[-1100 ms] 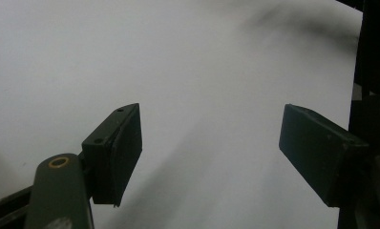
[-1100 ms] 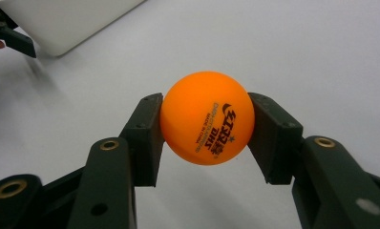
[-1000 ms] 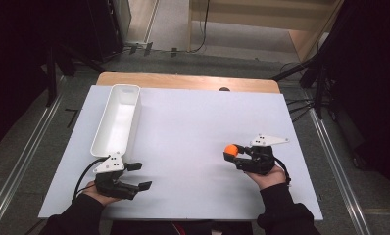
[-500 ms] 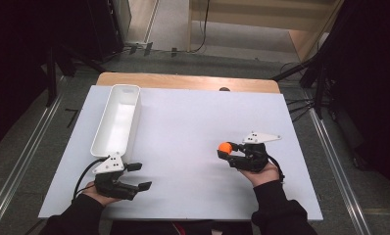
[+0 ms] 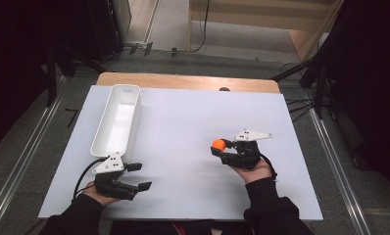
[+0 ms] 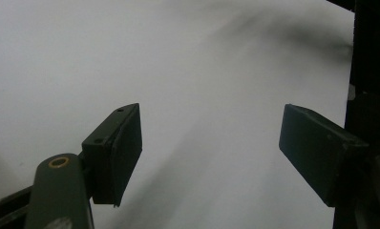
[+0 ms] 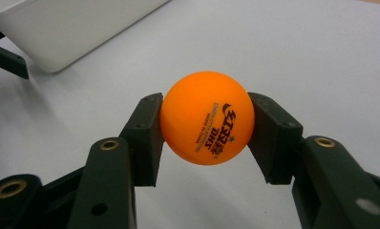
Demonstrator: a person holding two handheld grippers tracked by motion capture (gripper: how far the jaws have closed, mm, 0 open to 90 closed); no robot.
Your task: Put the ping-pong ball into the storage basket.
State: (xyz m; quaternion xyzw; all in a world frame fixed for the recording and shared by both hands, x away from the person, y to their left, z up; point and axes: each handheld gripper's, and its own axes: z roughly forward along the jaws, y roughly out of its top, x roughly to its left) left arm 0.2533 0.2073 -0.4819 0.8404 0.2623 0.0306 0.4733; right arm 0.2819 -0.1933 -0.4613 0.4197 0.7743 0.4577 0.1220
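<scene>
From the high view, the right gripper (image 5: 218, 148) holds an orange ball (image 5: 218, 144) between its jaws, over the right half of the white table (image 5: 183, 122), with the jaws pointing left toward the middle of the sheet. The ball is round, so it has no long axis. The left gripper (image 5: 140, 176) sits near the front left edge, its jaws spread apart with nothing between them, pointing right. Just behind it stands a long white tray (image 5: 115, 120), a narrow plastic trough with rounded corners whose length runs from the near side toward the far side of the table.

In the left gripper view, the two dark flat pads (image 6: 119, 148) stand wide apart over the bare, matte white table (image 6: 202, 71), gripping nothing.

In the right gripper view, the ball (image 7: 206, 117) is smooth and slightly glossy, pinched at both sides by the black blocky pads (image 7: 145, 138). Its dark printed lettering faces the camera and reads upside down. The tray's (image 7: 78, 28) smooth white wall shows at the upper left, well apart from the ball.
</scene>
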